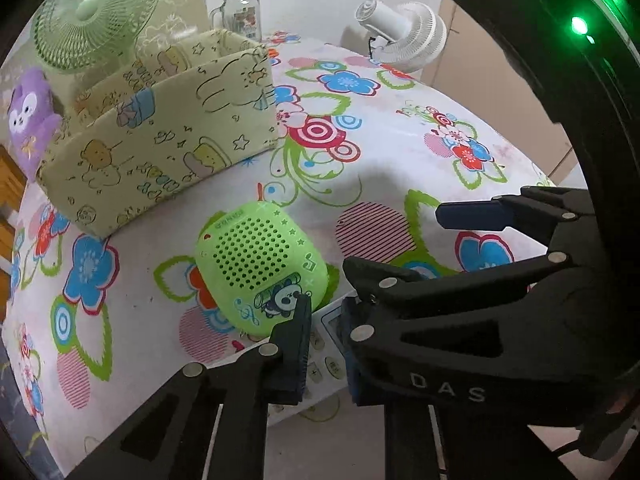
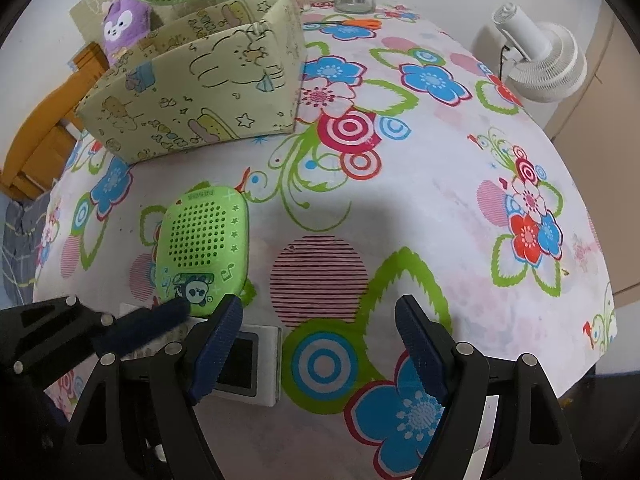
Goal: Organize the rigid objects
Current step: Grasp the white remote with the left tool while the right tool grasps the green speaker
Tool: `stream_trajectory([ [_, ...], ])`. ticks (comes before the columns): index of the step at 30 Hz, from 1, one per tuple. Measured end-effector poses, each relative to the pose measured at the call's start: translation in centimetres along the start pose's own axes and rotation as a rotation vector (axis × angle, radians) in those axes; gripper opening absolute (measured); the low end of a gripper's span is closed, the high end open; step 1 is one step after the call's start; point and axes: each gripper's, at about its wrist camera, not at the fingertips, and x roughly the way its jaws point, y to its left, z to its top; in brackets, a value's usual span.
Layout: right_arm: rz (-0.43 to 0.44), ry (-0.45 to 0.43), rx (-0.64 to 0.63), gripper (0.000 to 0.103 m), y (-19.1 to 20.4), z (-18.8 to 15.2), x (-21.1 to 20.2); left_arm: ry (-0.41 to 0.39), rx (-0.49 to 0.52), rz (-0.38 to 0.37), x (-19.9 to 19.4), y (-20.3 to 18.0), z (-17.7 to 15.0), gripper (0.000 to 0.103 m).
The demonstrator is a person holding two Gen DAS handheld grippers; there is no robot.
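Note:
A green speaker (image 1: 260,264) with a panda picture lies on the flowered tablecloth; it also shows in the right wrist view (image 2: 204,248). Under its near edge lies a white remote control (image 1: 326,344) with a small screen (image 2: 248,364). My left gripper (image 1: 326,344) sits over the remote, its jaws narrowly apart with the remote between them; whether they squeeze it is unclear. My right gripper (image 2: 320,352) is open and empty, low over the cloth to the right of the remote. It appears in the left wrist view (image 1: 472,216) at the right.
A yellow-green fabric storage box (image 1: 160,136) with cartoon prints stands behind the speaker (image 2: 200,92). Behind it are a green fan (image 1: 92,12), a purple plush toy (image 1: 32,116) and a glass jar (image 1: 240,16). A white fan (image 2: 540,60) stands at the far right; orange scissors (image 2: 352,24) lie near the jar.

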Motion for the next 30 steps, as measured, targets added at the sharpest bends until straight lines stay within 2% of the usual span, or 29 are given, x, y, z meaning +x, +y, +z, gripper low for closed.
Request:
stream_trajectory([
  [2,0.002,-0.001,0.001,0.081,0.1,0.0,0.0,0.001,-0.026,0.000,-0.2,0.6,-0.2,0.017],
  [5,0.001,0.002,-0.011,0.081,0.2,-0.1,0.1,0.000,-0.006,-0.009,-0.4,0.9,-0.7,0.040],
  [7,0.001,0.006,-0.013,0.081,0.1,-0.2,0.1,0.000,0.017,0.003,-0.4,0.8,-0.8,0.046],
  [9,0.001,0.007,-0.010,0.081,0.0,-0.4,0.1,0.005,0.051,-0.005,-0.3,0.6,-0.9,0.058],
  [11,-0.001,0.007,-0.006,0.081,-0.1,-0.5,0.0,0.007,0.091,-0.015,-0.2,0.3,-0.9,0.064],
  [14,-0.009,0.005,0.007,0.081,-0.4,-0.9,-0.3,0.006,0.123,-0.017,0.0,0.2,-0.9,0.068],
  [19,-0.033,0.008,0.055,0.081,-1.4,-1.5,-0.8,0.042,0.119,-0.067,0.3,1.3,-0.7,0.071],
  [23,-0.068,0.020,0.092,0.081,-2.2,-2.1,-0.9,0.054,0.183,-0.076,0.1,1.2,-1.0,0.073],
  [30,-0.081,0.053,0.110,0.081,-2.1,-2.9,0.0,0.068,0.261,-0.075,0.6,0.1,-1.2,0.077],
])
